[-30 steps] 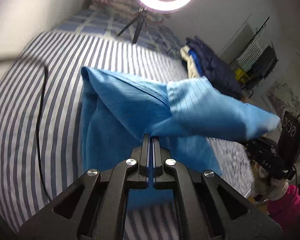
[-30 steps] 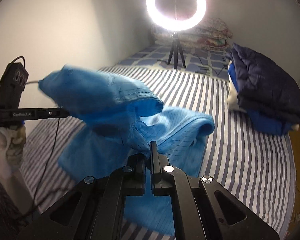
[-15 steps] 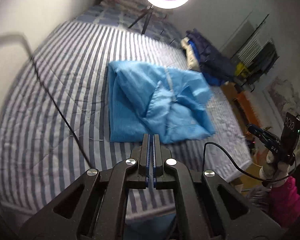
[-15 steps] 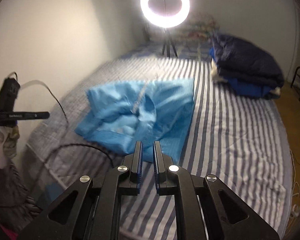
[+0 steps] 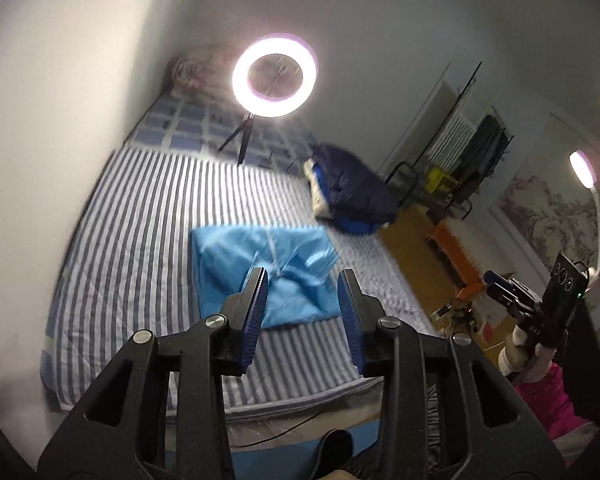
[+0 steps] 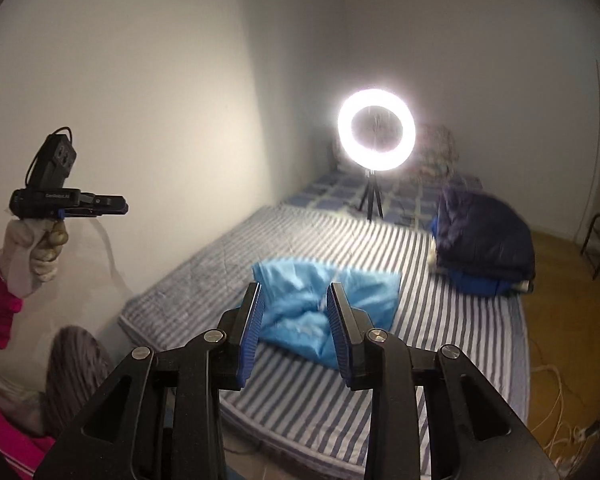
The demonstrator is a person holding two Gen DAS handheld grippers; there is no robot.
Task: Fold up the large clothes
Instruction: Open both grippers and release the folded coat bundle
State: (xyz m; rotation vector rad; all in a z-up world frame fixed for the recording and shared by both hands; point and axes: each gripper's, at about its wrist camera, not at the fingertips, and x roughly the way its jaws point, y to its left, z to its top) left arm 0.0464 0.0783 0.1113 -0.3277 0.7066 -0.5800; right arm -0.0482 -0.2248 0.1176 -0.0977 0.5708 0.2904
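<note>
Striped bed [image 5: 140,216]: blue garment [image 5: 236,256] blurred, partly behind tongs.

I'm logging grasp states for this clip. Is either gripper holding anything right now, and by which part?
Nothing is held. The left gripper and right gripper are both open and empty, and the blue garment lies on the striped bed.

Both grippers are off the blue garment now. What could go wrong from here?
The blue garment lies rumpled, its top flaps puffed, so the fold may spring open. The left gripper and right gripper hang open and clear of it; regrasping could catch one layer only. A cable trails by the bed edge and may snag.
</note>
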